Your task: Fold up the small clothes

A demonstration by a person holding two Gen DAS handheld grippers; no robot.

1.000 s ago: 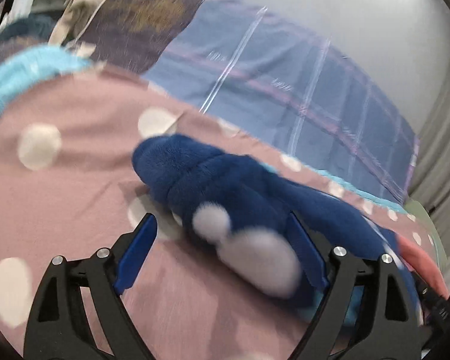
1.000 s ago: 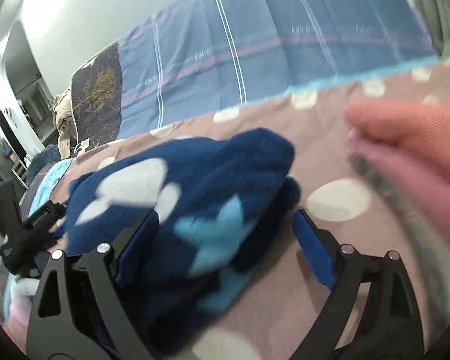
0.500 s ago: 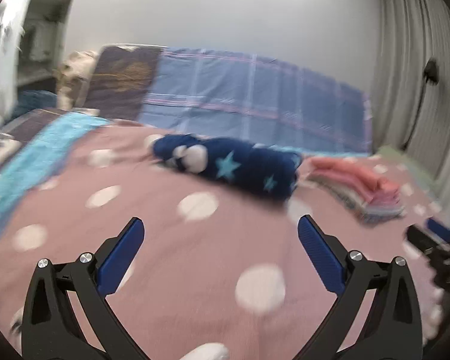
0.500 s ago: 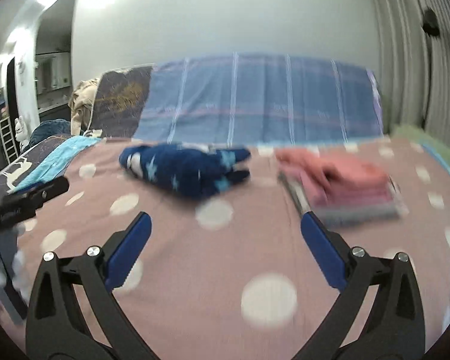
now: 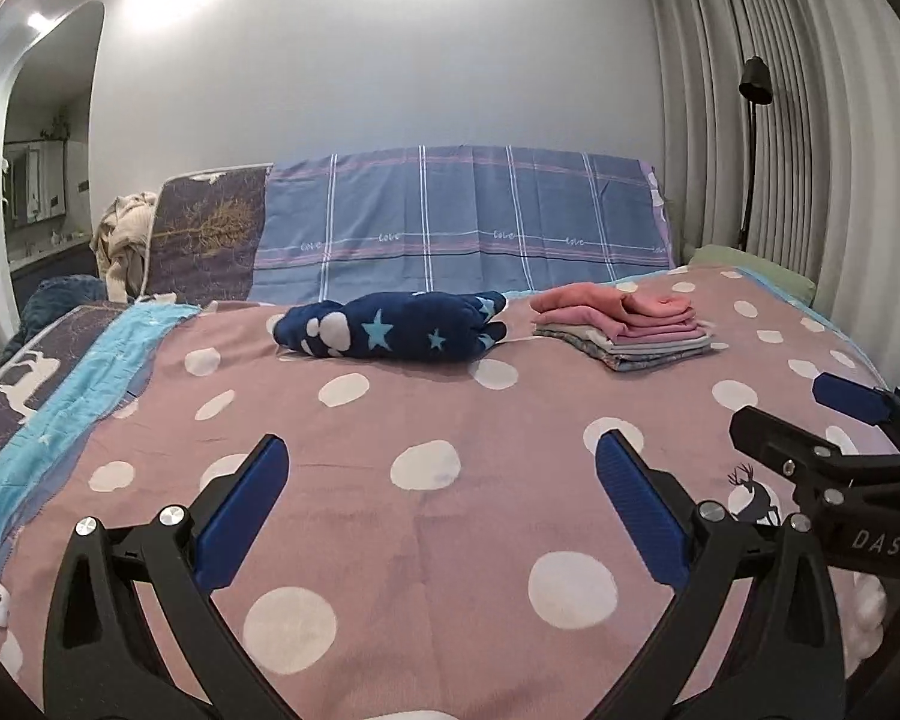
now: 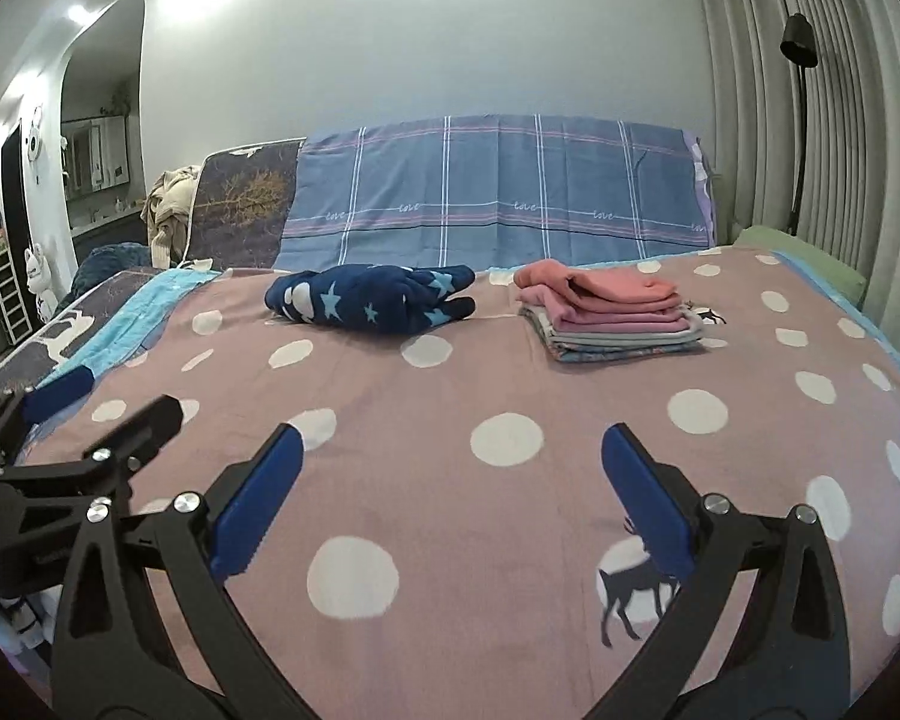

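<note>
A folded navy fleece garment with stars (image 5: 390, 324) (image 6: 371, 299) lies far back on the pink polka-dot bedspread (image 5: 426, 516) (image 6: 450, 480). To its right sits a stack of folded pink and grey clothes (image 5: 627, 327) (image 6: 609, 315). My left gripper (image 5: 438, 468) hangs open over the near part of the bed, nothing between its blue pads. My right gripper (image 6: 450, 456) is open and empty too, beside the left one. Each gripper shows at the edge of the other's view: the right gripper (image 5: 834, 420) and the left gripper (image 6: 99, 399).
A blue plaid sheet (image 5: 462, 222) covers the headboard behind the clothes. Loose beige clothing (image 5: 120, 228) is heaped at the back left. Curtains (image 5: 810, 120) and a floor lamp (image 5: 753, 144) stand on the right. A light blue blanket edge (image 5: 60, 414) runs along the bed's left side.
Both grippers have let go of the navy garment and pulled far back toward the near edge of the bed, rising a little. The garment stays folded beside the stack.
</note>
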